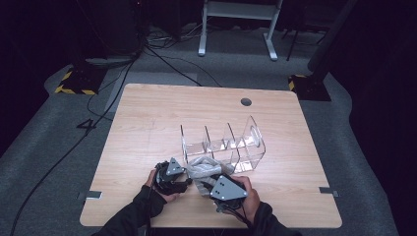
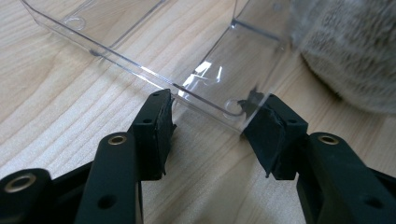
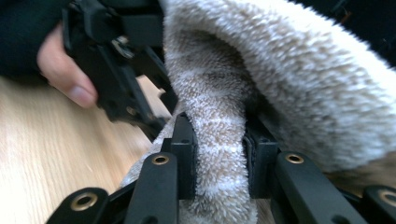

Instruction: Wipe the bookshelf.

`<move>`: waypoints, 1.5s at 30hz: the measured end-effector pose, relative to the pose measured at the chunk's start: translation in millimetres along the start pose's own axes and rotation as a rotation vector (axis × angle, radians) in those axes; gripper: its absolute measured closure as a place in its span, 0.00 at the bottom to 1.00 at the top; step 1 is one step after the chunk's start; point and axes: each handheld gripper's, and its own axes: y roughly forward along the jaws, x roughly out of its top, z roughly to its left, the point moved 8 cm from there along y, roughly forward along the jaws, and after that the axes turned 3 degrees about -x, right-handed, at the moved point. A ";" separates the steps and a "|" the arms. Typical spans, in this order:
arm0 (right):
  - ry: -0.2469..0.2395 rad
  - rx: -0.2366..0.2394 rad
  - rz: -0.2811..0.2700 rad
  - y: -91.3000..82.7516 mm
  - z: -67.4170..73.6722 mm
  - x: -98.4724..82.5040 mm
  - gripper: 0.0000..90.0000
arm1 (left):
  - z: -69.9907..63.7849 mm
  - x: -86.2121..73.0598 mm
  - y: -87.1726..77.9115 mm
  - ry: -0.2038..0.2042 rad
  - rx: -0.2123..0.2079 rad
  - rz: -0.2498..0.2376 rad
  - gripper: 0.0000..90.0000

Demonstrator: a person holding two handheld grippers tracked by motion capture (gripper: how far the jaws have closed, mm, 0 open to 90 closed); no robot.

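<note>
A clear plastic organizer (image 1: 221, 145) with several upright dividers stands on the wooden table (image 1: 147, 113). A fuzzy grey cloth (image 1: 201, 167) lies bunched at its near side. My left gripper (image 1: 184, 169) is at the organizer's near left corner. In the left gripper view its jaws (image 2: 212, 123) close on the end of the organizer (image 2: 210, 84), with the cloth (image 2: 345, 51) just beyond. My right gripper (image 1: 205, 179) comes in from the near right. In the right gripper view it (image 3: 219, 154) is shut on a fold of the cloth (image 3: 219, 116). The left gripper (image 3: 116, 70) sits close behind.
A round cable hole (image 1: 246, 102) is near the table's far edge. The table's near edge runs just below both hands. Off the table, cables (image 1: 162, 59) lie on the floor, with a white frame (image 1: 236, 19) and stand bases behind.
</note>
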 end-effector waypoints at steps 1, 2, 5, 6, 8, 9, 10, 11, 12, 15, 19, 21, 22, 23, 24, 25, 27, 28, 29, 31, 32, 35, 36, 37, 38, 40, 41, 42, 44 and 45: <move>0.007 -0.005 0.002 -4.2 -4.2 -2.7 0.78 | 0.5 0.1 -0.1 -0.008 -0.008 -0.003 0.56; 0.010 -0.017 0.003 -8.3 -9.2 -5.8 0.78 | 1.9 0.2 -0.6 -0.015 -0.013 -0.005 0.57; 0.043 -0.050 0.012 -21.4 -24.7 -17.4 0.78 | 2.0 0.2 -0.6 -0.012 -0.006 -0.004 0.58; 0.056 -0.063 0.019 -26.8 -31.1 -22.9 0.78 | 0.8 0.2 -0.1 -0.011 -0.006 -0.004 0.58; 0.075 -0.086 0.031 -36.2 -41.8 -31.3 0.78 | 0.9 0.3 -0.1 -0.011 -0.007 -0.005 0.58; 0.074 -0.099 0.031 -39.7 -46.6 -34.2 0.78 | 1.9 0.2 -0.6 -0.012 -0.004 -0.003 0.58; 0.089 -0.115 0.039 -45.8 -54.0 -40.0 0.78 | 1.8 0.1 -0.6 -0.014 -0.006 -0.003 0.58; 0.097 -0.138 0.048 -52.1 -62.3 -46.6 0.78 | 1.8 0.2 -0.6 -0.012 -0.004 -0.003 0.58; 0.102 -0.158 0.056 -55.9 -67.5 -51.2 0.78 | 1.0 0.1 -0.2 -0.008 -0.005 -0.002 0.58; 0.143 -0.206 0.084 -68.5 -86.6 -69.8 0.78 | 0.8 0.0 -0.2 -0.007 0.001 0.000 0.58; 0.185 -0.236 0.088 -78.0 -100.2 -80.1 0.78 | 0.1 0.6 0.8 0.005 0.016 0.004 0.57; 0.187 -0.234 0.079 -77.8 -100.4 -76.8 0.78 | -0.4 1.6 2.2 0.012 0.035 0.008 0.56; 0.186 -0.222 0.071 -76.1 -97.6 -73.3 0.78 | -1.1 2.4 3.4 0.012 0.036 0.008 0.55; 0.175 -0.215 0.069 -74.8 -94.9 -70.3 0.78 | -2.3 3.5 5.3 0.009 0.040 0.010 0.53; 0.166 -0.198 0.060 -71.5 -89.3 -64.7 0.78 | -1.7 4.5 6.1 0.010 0.050 0.009 0.52; 0.159 -0.182 0.055 -68.4 -84.3 -60.1 0.78 | -2.1 5.1 6.9 0.003 0.048 0.007 0.51; 0.131 -0.151 0.046 -59.9 -72.5 -49.7 0.78 | -1.6 5.3 6.9 0.008 0.052 0.009 0.51; 0.125 -0.133 0.037 -55.8 -67.5 -44.8 0.78 | -1.2 5.3 6.7 0.012 0.055 0.010 0.51; 0.107 -0.109 0.028 -47.8 -59.0 -36.6 0.78 | -1.1 5.3 6.7 0.013 0.055 0.011 0.50; 0.099 -0.094 0.023 -43.0 -53.8 -31.7 0.78 | -1.1 5.4 6.7 0.013 0.056 0.011 0.50; 0.089 -0.082 0.019 -38.2 -48.7 -27.1 0.78 | -1.1 5.4 6.7 0.013 0.056 0.011 0.50; 0.065 -0.045 0.008 -23.2 -33.2 -14.8 0.78 | -1.1 5.3 6.7 0.013 0.056 0.011 0.51; 0.051 -0.042 0.010 -19.1 -29.9 -12.8 0.78 | -1.1 5.3 6.7 0.013 0.056 0.011 0.51; 0.047 -0.042 0.012 -16.1 -27.6 -12.0 0.78 | -1.1 5.4 6.6 0.012 0.055 0.011 0.51; 0.045 -0.042 0.015 -15.0 -27.0 -12.6 0.78 | -1.0 5.4 6.6 0.012 0.056 0.011 0.51; 0.032 -0.058 0.020 -19.3 -31.3 -16.1 0.78 | -1.0 5.4 6.7 0.011 0.055 0.009 0.51; 0.048 -0.069 0.022 -24.4 -37.4 -19.7 0.78 | -1.1 5.5 6.7 0.011 0.054 0.008 0.51; 0.058 -0.078 0.026 -27.9 -41.7 -22.7 0.78 | -1.0 5.5 6.7 0.012 0.053 0.009 0.51; 0.065 -0.101 0.033 -33.9 -49.5 -28.5 0.78 | -0.7 5.6 6.7 0.012 0.055 0.008 0.51; 0.080 -0.120 0.043 -40.6 -57.0 -35.3 0.78 | -1.0 5.6 6.8 0.012 0.053 0.008 0.51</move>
